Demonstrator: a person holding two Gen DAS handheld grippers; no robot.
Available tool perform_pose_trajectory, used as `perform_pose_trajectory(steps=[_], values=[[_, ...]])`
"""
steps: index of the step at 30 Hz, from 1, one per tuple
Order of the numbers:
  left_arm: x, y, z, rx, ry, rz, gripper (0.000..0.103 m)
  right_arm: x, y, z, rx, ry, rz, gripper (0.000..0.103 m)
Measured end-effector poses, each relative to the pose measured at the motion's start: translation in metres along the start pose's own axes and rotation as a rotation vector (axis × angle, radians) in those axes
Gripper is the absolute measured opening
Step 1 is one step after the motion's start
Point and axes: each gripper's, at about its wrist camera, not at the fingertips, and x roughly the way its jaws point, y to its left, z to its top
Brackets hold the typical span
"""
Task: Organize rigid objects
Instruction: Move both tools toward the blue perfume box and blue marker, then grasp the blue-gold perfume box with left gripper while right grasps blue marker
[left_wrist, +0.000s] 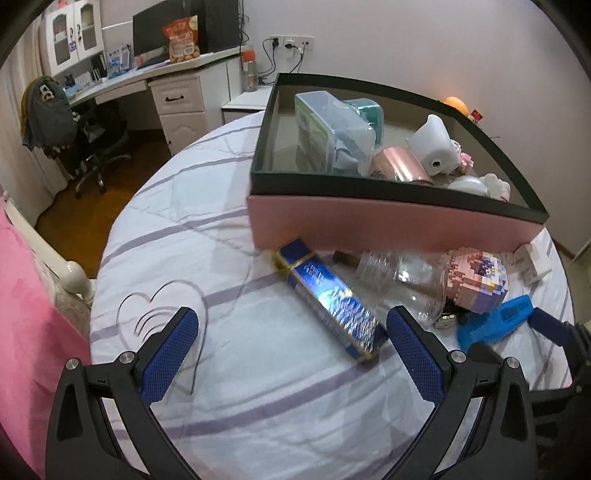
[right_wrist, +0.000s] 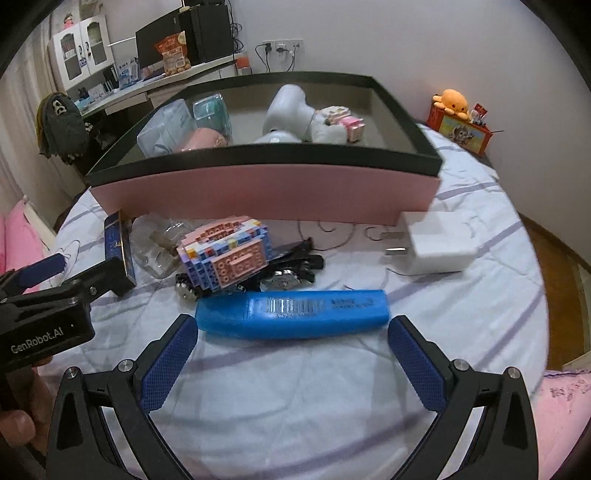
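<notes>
Behind the pink and blue toy-brick model lie dark metal pieces, perhaps a watch, too hidden to name, and the clear plastic bottle on its side is half lost behind that model. Both views blur toward their edges. The left tongs are spread wide and hold nothing; the long dark-blue box with gold trim lies slantwise on the striped white bedspread, its near end low in the frame just inside the right pad. The right tongs gape equally, empty, and the bright blue plastic case lies crosswise just beyond their tips at centre frame. A white plug adapter sits at right. The black-rimmed pink cardboard box fills the upper frame, holding a clear plastic tub, a teal container, a pink metallic cylinder and a white rounded gadget.
</notes>
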Motion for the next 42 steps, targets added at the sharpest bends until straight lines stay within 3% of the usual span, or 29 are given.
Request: perform_pose_trajectory(steps=[11,16,18,21,24,27,38,42], values=[[0.014,0.001,0.001,-0.031,0.007,0.0,0.102,0.003,0.005,0.003,-0.002,-0.016,0.038,0.103],[0.009,0.011,0.0,-0.037,-0.015,-0.006,0.084,0.004,0.011,0.003,-0.012,-0.01,0.033,0.103],[0.007,0.012,0.0,-0.032,-0.014,-0.007,0.082,0.005,0.014,0.002,-0.021,-0.003,0.024,0.103],[0.007,0.01,-0.001,-0.019,-0.007,0.008,0.084,0.005,0.016,0.002,-0.013,-0.005,0.012,0.103],[0.01,0.006,-0.003,0.006,0.004,0.037,0.099,0.003,0.017,0.002,-0.008,-0.004,0.006,0.103],[0.011,0.002,-0.005,0.012,-0.004,0.04,0.098,-0.001,0.016,0.002,0.005,-0.009,-0.014,0.103],[0.001,0.01,-0.01,0.004,-0.036,0.006,0.055,0.013,0.02,0.008,0.041,0.002,0.053,0.103],[-0.004,0.018,-0.012,-0.011,-0.036,-0.02,0.035,0.014,0.031,0.001,-0.03,0.004,0.015,0.102]])
